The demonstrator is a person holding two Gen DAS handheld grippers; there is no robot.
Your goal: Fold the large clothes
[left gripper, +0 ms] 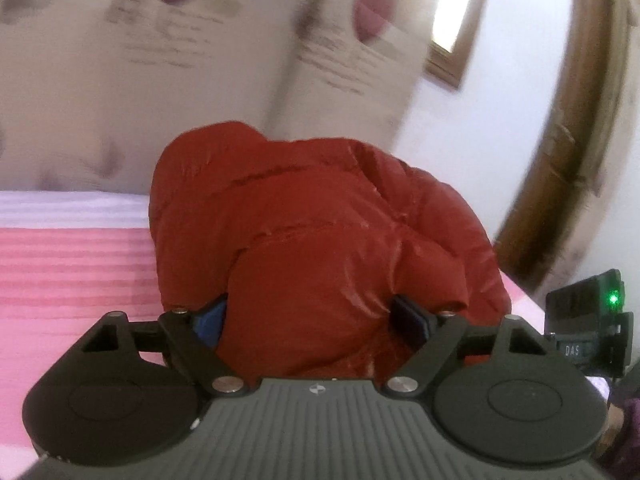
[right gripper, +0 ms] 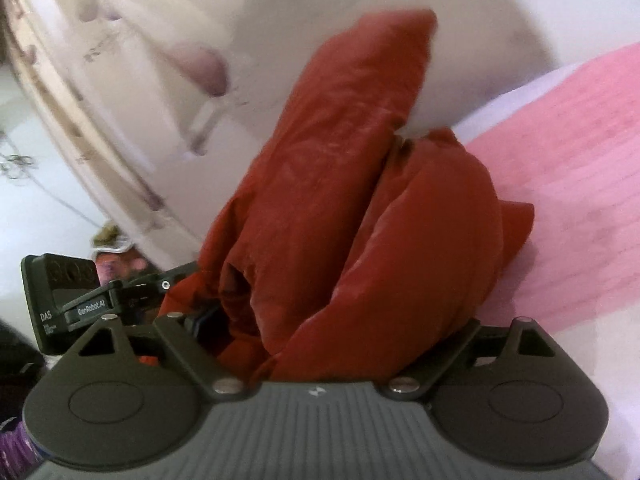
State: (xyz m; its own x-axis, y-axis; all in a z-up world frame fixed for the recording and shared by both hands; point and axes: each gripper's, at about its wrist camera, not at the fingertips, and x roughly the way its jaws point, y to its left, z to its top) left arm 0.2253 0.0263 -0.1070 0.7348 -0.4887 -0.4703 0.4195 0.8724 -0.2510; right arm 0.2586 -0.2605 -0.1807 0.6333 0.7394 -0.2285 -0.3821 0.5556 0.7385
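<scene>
Left gripper (left gripper: 308, 322): jaws part-closed w/ a thick bunch of the red puffer jacket (left gripper: 304, 220) squeezed between them, so gripping the jacket; blue pad (left gripper: 210, 320) shows on the left jaw, dark pad on the right jaw, fabric bulging fwd past both. Ahead of these jaws the jacket mounds up over the pink striped bed (left gripper: 68, 264), w/ printed pillows or a headboard cover (left gripper: 120, 80) beyond, blurry. At the right edge, just beside these jaws, the other gripper's body w/ a green light is in view, so both tools are near each other. Right gripper (right gripper: 340, 332): jaws packed w/ two fat rolls of the jacket, one tall lobe standing up ahead, one lower lobe to the right; grip looks closed on the jacket, tho the right jaw tip is hidden under fabric. Pink bed lies right of these jaws. Risks, as I judge: slick puffy shell could squirm out of either jaw if pulled apart fast; bunched grabs hold several layers, so the fold may come out lumpy or lopsided; trapped air could spring the fold open once let go; the 2 tools are close enough to bump. Containers: none visible, nothing held in any.
</scene>
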